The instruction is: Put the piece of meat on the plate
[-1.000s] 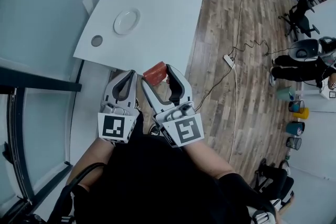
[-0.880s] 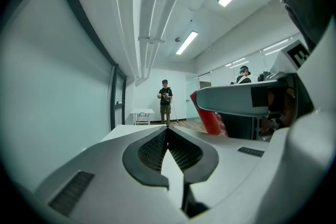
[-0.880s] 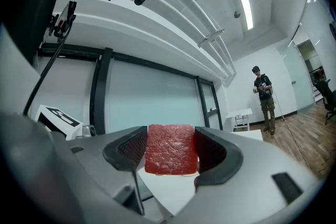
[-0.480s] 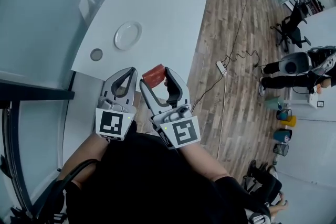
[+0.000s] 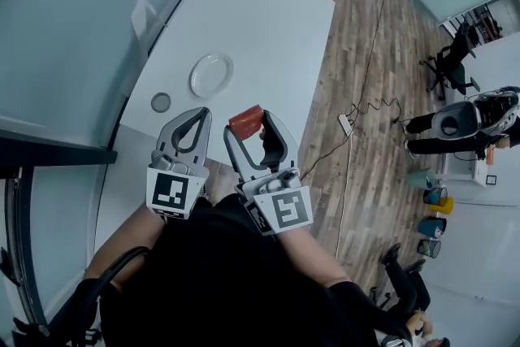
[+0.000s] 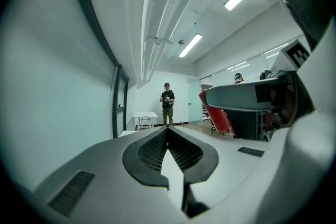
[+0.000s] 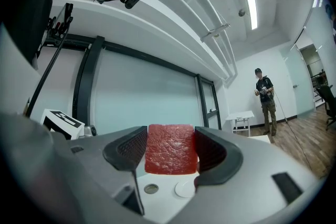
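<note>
Your left gripper [image 5: 197,114] sits lower left of centre in the head view, close to your body. Its own view shows the left gripper [image 6: 168,136] clenched, tips meeting, with nothing between them.

Just to its right, your right gripper [image 5: 250,126] is clamped on the piece of meat [image 5: 245,119]. In the right gripper view the piece of meat [image 7: 170,148] fills the middle of the frame: a flat red slab with a pebbled face turned toward the camera, pinched by its left and right edges between the ribbed pads [image 7: 132,147]. It stands upright and square with no sag, so I judge it light and fairly stiff, perhaps rubbery. The surface looks matte, not slick. The edge grip seems sound, and squeezing harder would likely only bow the slab.

The meat is in the air at the near edge of the tabletop [image 5: 268,20], not over the plate. Beyond the gripper tips, toward the upper left, a small round grey disc [image 5: 161,101] lies near the table's near corner. The white plate [image 5: 211,75] sits empty a little farther in, up and left of the meat. In the right gripper view the plate [image 7: 185,188] peeks out just below the slab.
</note>
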